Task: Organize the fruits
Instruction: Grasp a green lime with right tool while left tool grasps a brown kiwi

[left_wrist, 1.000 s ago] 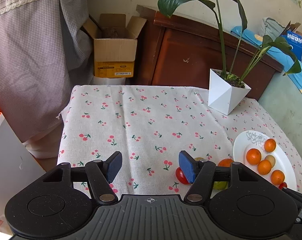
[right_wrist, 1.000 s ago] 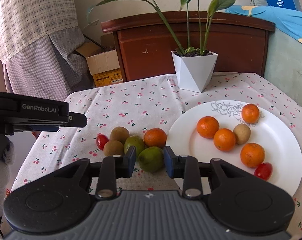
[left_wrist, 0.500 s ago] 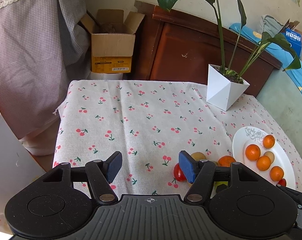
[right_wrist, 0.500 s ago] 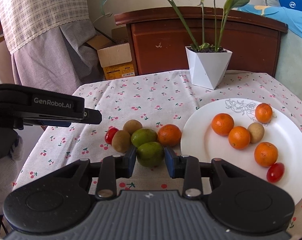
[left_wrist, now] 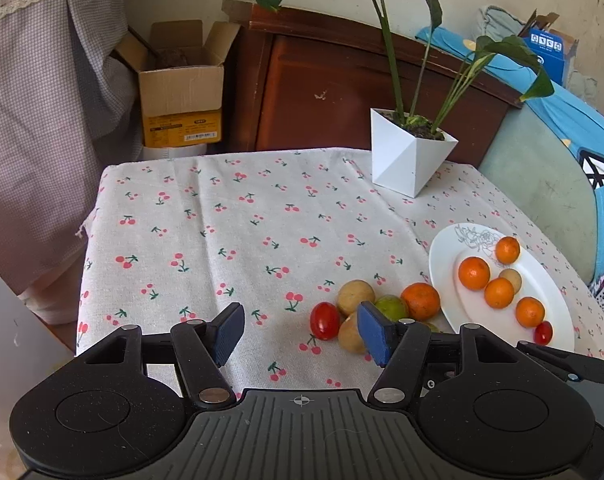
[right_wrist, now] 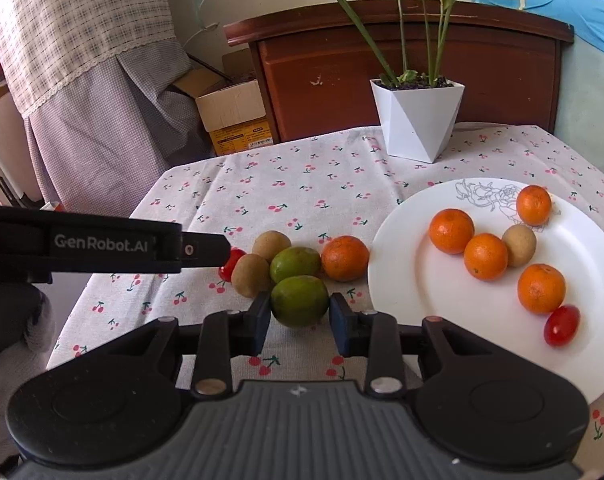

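A white plate [right_wrist: 414, 300] holds several oranges, a brown kiwi-like fruit [right_wrist: 519, 240] and a cherry tomato [right_wrist: 562, 325]. Left of it on the cloth lie an orange [right_wrist: 345, 258], two green fruits, two brown fruits and a red tomato [left_wrist: 324, 320]. My right gripper [right_wrist: 299, 322] is open with the nearer green fruit [right_wrist: 299, 306] between its pads, small gaps on both sides. My left gripper [left_wrist: 299, 332] is open and empty, above the cloth just left of the loose fruits; its body shows in the right wrist view [right_wrist: 101, 244].
A white angular pot with a tall plant [left_wrist: 412, 156] stands at the table's back right. A cardboard box [left_wrist: 181, 92], a wooden headboard [left_wrist: 342, 80] and a checked curtain lie behind the table. The cherry-print tablecloth [left_wrist: 221, 232] covers the table.
My right gripper has moved forward so the green fruit now sits between its pads. My left gripper has pulled back and risen, showing more of the loose fruits.
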The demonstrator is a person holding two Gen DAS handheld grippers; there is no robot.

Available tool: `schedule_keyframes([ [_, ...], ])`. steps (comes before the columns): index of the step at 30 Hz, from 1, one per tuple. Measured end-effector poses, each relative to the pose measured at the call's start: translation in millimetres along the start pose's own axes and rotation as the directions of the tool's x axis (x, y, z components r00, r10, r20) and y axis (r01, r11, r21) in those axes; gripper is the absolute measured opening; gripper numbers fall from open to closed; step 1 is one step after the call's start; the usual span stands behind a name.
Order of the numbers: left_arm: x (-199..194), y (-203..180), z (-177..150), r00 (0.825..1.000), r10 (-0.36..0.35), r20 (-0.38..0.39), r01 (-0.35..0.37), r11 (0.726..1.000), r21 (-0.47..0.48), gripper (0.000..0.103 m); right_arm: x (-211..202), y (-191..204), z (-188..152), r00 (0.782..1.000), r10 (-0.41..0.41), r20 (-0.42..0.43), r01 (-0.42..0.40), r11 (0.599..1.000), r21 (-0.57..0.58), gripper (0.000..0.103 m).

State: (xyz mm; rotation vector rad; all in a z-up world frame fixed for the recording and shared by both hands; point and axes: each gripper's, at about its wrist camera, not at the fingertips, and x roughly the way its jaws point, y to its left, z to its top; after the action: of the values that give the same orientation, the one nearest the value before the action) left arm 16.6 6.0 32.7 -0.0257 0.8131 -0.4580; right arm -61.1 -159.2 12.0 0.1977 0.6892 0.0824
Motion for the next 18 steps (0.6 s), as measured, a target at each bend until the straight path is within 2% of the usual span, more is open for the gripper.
schedule_keyframes([
  [5, 0, -8, -5, 0.999, -0.031, -0.012, 0.031, 0.999, 0.028, 0.059, -15, 1, -10, 0.999, -0.015, -0.03, 0.015, 1.0, -0.019, 0.032],
  [12, 7, -24, -12, 0.995, -0.092, -0.031, 0.094, 0.994, 0.055, 0.043, -25, -14, -18, 0.998, -0.03, -0.063, 0.035, 0.996, 0.082, 0.033],
  [18, 16, -33, -17, 0.997, -0.065, -0.032, 0.068, 0.994, 0.09, 0.039, -27, -19, -19, 0.997, -0.029, -0.065, 0.035, 0.994, 0.103, 0.033],
])
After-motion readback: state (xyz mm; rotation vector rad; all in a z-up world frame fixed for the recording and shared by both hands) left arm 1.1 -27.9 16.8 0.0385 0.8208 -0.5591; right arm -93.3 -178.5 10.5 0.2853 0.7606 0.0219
